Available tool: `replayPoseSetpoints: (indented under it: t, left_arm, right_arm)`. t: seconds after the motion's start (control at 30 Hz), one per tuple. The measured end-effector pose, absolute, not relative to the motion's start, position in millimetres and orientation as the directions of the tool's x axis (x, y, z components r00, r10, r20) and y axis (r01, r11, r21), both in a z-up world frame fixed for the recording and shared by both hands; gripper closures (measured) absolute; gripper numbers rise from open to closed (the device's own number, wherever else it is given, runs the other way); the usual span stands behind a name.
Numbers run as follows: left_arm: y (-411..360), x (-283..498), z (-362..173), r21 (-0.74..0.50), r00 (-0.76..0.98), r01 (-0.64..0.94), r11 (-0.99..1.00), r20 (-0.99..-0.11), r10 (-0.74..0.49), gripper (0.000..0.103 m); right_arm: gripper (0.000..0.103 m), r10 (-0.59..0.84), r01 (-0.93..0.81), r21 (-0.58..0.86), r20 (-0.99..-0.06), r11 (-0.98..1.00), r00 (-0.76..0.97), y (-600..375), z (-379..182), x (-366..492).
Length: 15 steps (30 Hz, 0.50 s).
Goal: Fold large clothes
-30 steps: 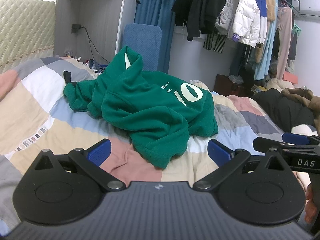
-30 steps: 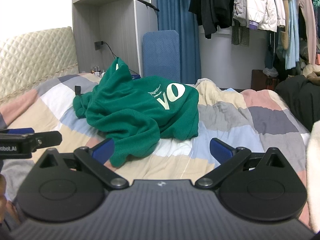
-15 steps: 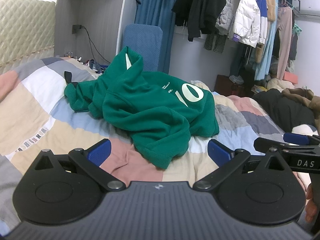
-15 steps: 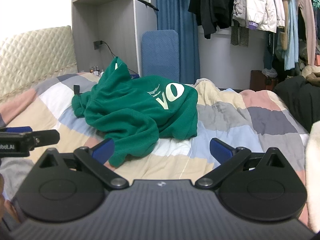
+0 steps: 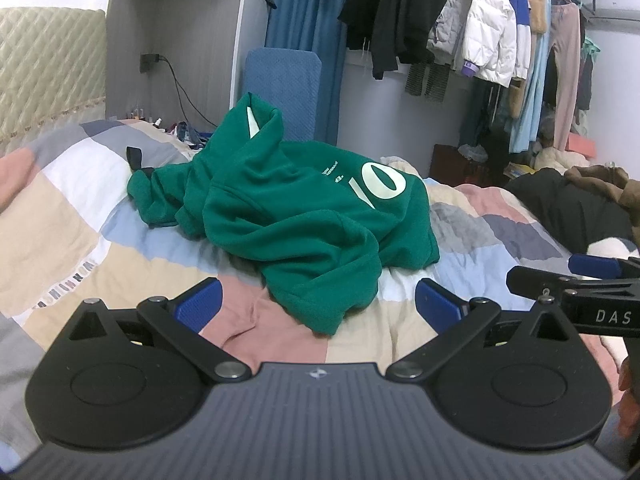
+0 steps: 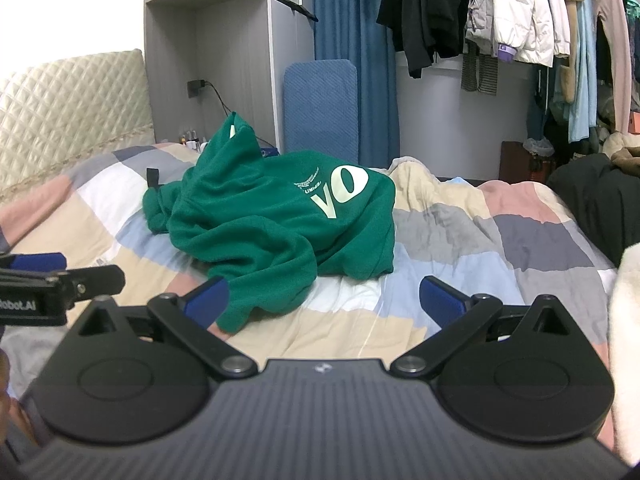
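A crumpled green hoodie point(image 5: 296, 220) with pale lettering lies in a heap on the patchwork quilt point(image 5: 72, 232); it also shows in the right wrist view point(image 6: 276, 224). My left gripper point(image 5: 318, 306) is open and empty, just short of the hoodie's near hem. My right gripper point(image 6: 324, 302) is open and empty, its left finger point(image 6: 206, 300) close to the hem. Each gripper's side shows in the other's view: the right one point(image 5: 576, 292) and the left one point(image 6: 52, 280).
A padded headboard point(image 6: 68, 108) is at the left. A blue board point(image 5: 282, 92) leans behind the bed by a blue curtain. Hanging clothes point(image 5: 480, 28) fill the back right. A dark clothes pile point(image 5: 568, 204) lies at the bed's right edge.
Both grippers have drifted very slightly, so the hoodie sits a touch further left in the right wrist view. Both stay open; the hoodie has not moved.
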<state>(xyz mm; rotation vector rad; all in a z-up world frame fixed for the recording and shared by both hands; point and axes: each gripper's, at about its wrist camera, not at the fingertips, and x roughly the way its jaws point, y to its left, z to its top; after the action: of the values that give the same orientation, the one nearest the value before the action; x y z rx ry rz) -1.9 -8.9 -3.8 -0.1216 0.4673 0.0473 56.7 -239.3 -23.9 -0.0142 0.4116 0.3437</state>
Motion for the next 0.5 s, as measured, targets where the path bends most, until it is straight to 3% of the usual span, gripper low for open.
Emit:
replayPoseSetpoints:
  t: [0.5]
  left_arm:
    - [-18.8,-5.1,-3.3,-0.074,0.896,-0.046,0.996,-0.444,0.008,0.0]
  right_arm:
    - [0.0,0.318,-0.325,0.052,-0.398,0.944,0.86,-239.4,-23.7,53.7]
